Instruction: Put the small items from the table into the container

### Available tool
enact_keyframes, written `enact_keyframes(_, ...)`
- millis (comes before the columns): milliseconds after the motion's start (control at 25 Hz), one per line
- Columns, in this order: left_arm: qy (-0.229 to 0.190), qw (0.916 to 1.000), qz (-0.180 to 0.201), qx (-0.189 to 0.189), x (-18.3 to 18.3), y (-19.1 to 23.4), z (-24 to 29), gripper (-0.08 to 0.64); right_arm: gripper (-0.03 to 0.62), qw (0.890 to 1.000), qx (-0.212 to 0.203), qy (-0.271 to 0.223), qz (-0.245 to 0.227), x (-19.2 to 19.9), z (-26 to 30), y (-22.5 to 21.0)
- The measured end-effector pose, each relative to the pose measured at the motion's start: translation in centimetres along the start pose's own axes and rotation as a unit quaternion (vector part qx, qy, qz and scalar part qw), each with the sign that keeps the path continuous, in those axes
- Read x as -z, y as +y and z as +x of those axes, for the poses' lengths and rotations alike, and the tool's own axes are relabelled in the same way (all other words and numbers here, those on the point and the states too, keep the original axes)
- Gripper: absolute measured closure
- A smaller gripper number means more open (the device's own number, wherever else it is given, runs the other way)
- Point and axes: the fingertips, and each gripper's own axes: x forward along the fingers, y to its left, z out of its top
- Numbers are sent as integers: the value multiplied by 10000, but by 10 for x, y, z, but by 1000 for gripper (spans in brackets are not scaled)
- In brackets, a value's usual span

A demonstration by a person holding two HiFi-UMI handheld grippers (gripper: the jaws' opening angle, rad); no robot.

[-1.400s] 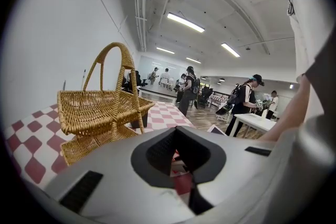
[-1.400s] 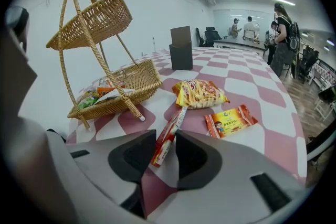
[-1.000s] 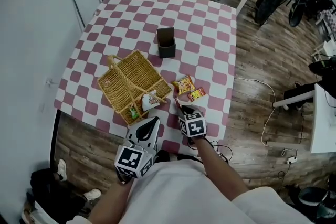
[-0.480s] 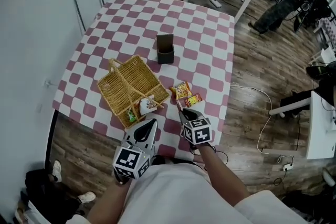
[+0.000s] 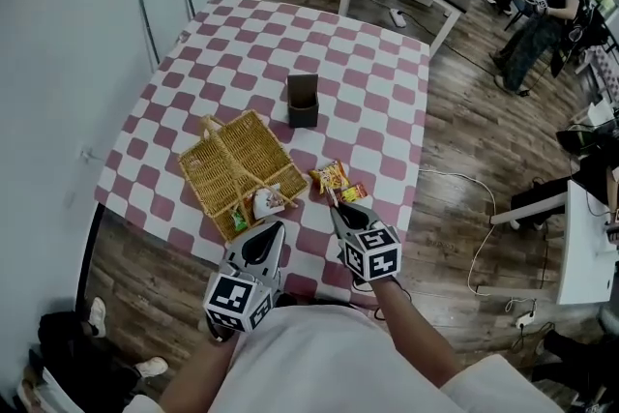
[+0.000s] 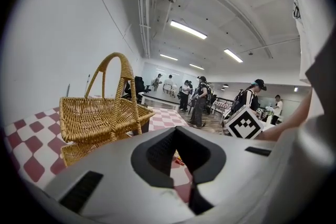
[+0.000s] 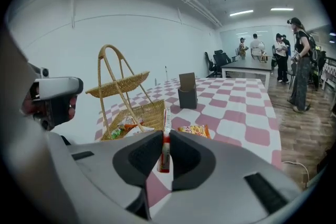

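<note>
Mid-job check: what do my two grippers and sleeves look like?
Both the left gripper and right gripper have smooth light-grey shells tapering to black-padded jaws. Each carries a white cube with black square markers. No cables show. The person wears a white short-sleeved top.

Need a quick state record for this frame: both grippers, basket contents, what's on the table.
left gripper: open, empty, beside the basket
right gripper: shut on thin red-and-white sachet, held edge-on
basket: lids up; white packet and green packet inside
table: two snack packets and a dark box
</note>
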Motion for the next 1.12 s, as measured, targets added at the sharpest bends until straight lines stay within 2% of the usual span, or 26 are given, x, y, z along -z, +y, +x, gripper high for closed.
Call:
enact_keyframes(680, -290, 9989, -60, -362, -20, 11, -13, 572, 528, 9945, -429, -895, -347, -91, -38, 27)
enact_keyframes(1120, -446, 9965, -102, -702, -30, 29, -33, 572, 528, 9865, -890, -1203, -670, -136, -31, 63)
